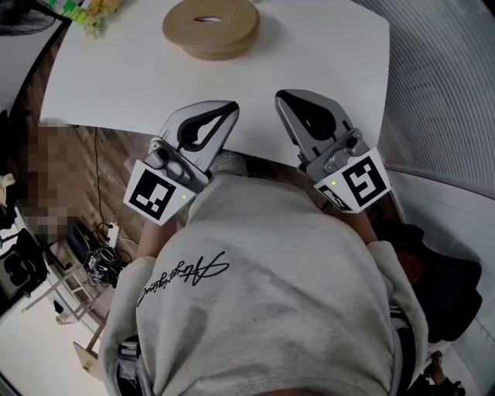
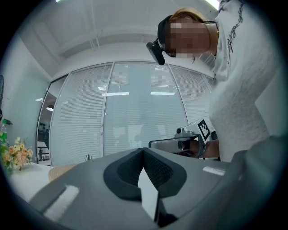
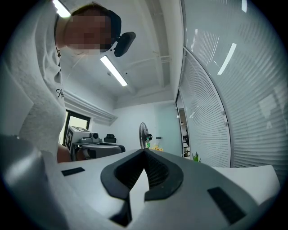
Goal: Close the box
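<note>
As only head view shows, whole box [image 1: 210, 27]

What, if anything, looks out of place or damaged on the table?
Nothing stands out. The round tan box lies flat on the white table, with nothing spilled. The left gripper and right gripper are shut and empty near the table's edge.

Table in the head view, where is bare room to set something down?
The white table is bare right of the round tan box and in the strip between it and the left hand-held gripper and right hand-held gripper. Crowded at the far left corner, by the flowers.
</note>
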Motion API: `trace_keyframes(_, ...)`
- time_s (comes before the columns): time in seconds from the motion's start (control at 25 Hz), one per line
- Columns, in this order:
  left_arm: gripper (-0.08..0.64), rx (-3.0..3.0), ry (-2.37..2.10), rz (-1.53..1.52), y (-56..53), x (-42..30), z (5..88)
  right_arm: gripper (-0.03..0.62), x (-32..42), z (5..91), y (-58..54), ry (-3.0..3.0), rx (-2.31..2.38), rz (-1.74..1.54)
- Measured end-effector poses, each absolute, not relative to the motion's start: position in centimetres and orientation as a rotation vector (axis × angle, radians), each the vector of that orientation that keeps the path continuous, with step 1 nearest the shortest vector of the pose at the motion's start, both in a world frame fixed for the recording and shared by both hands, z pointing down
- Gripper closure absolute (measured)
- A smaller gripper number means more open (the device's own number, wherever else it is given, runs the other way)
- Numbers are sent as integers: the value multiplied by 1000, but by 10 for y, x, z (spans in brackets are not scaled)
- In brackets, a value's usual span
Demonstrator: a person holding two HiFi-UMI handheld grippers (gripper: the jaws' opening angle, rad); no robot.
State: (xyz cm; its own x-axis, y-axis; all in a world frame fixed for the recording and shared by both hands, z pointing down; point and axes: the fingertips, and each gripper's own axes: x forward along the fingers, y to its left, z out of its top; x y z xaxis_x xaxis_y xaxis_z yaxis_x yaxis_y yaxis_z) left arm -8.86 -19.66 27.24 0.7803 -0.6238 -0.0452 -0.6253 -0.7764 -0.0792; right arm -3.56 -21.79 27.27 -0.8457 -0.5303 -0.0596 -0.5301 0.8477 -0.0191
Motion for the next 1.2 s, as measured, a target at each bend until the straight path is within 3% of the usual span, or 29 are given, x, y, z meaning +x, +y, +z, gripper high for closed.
trace_keyframes(1.2,563,-2875,998,11,-193,-83,273,592,-35,275,-214,2972,-829,4)
